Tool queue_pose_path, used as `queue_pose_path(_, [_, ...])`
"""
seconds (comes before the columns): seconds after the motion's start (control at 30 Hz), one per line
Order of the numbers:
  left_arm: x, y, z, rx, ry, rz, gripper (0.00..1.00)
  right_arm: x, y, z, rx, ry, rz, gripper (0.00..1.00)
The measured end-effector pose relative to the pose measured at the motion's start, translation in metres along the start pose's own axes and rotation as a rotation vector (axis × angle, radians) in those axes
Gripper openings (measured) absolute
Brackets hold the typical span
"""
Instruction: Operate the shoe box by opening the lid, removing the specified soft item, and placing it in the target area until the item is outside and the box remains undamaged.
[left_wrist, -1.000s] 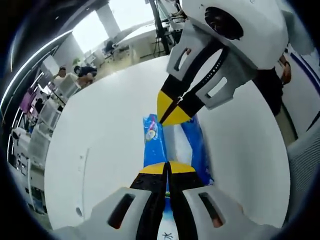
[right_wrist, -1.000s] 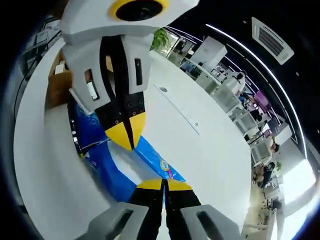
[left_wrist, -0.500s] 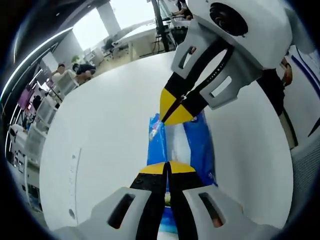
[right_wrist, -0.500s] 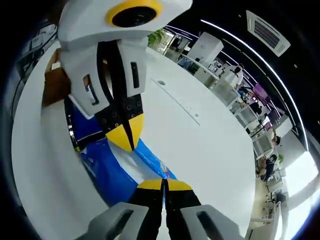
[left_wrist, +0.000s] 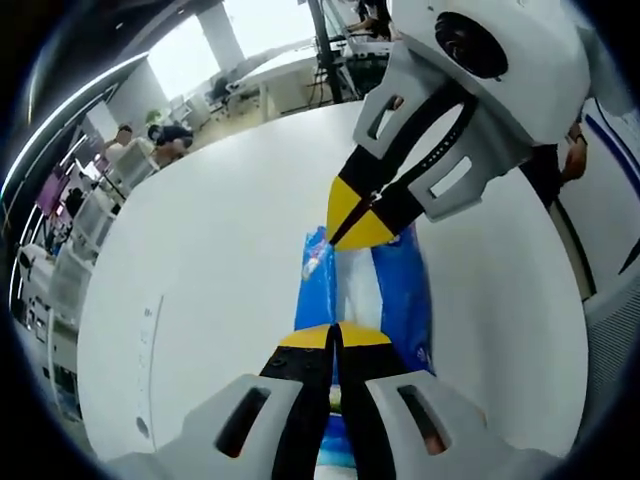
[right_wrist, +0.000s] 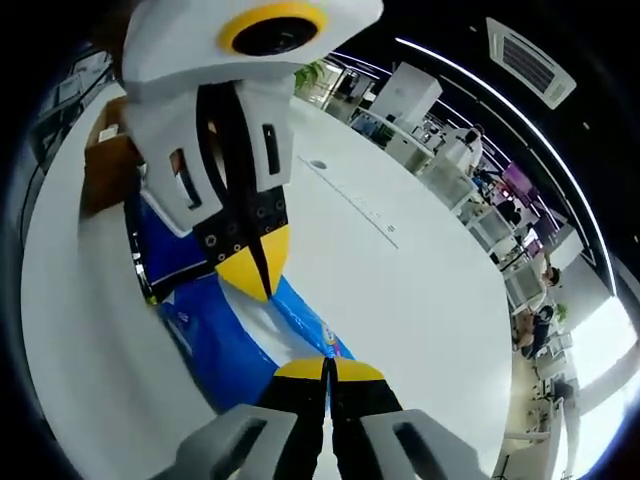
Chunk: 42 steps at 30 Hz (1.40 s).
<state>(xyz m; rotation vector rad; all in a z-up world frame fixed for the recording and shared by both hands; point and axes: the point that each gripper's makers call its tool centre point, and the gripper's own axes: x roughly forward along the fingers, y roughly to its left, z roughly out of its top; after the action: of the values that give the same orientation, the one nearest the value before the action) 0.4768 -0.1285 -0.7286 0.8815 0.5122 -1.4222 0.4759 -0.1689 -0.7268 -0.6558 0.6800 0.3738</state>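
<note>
The pack (left_wrist: 385, 300), blue and white and soft-looking, lies flat on the white table (left_wrist: 200, 270) in the left gripper view, its long axis running straight away from the left gripper (left_wrist: 335, 335). That gripper's yellow-tipped jaws are pressed together over the pack's near end; whether they pinch the wrapper I cannot tell, since the tips hide the contact. The right gripper (left_wrist: 362, 215) comes in from the upper right, jaws also closed, tip at the pack's far end. So each gripper is at one end, facing the other along the pack's length.

In the right gripper view the pack (right_wrist: 225, 335) runs from the right gripper (right_wrist: 328, 370), jaws together at its near end, toward the left gripper (right_wrist: 255, 268), which points down onto it with jaws closed. A brown box (right_wrist: 108, 170) sits beyond, at the upper left, just past the pack's far end. The pack appears already out of the box; setting it down in the target area seems to be what remains.
</note>
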Motion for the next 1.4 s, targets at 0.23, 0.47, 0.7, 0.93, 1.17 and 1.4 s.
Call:
queue_pose_path(0.23, [0.001, -0.001, 0.000, 0.006, -0.003, 0.000, 0.01, -0.001, 0.002, -0.001, 0.000, 0.009, 0.002, 0.00])
queue_pose_path(0.47, [-0.008, 0.003, 0.001, 0.016, -0.003, 0.012, 0.01, -0.004, 0.004, -0.003, 0.021, 0.021, 0.015, 0.00])
queue_pose_path(0.7, [-0.018, 0.008, 0.003, 0.028, -0.005, 0.025, 0.03, -0.008, 0.002, -0.004, 0.029, 0.022, 0.010, 0.00])
queue_pose_path(0.93, [-0.034, 0.013, 0.000, -0.023, -0.023, 0.028, 0.08, -0.012, 0.008, 0.002, 0.073, 0.004, 0.032, 0.05])
queue_pose_path(1.17, [-0.049, 0.012, -0.004, -0.073, -0.039, 0.034, 0.12, -0.019, 0.012, 0.010, 0.099, -0.007, 0.042, 0.16])
queue_pose_path(1.4, [-0.064, 0.008, -0.008, -0.131, -0.056, 0.027, 0.18, -0.028, 0.013, 0.018, 0.149, -0.020, 0.058, 0.26])
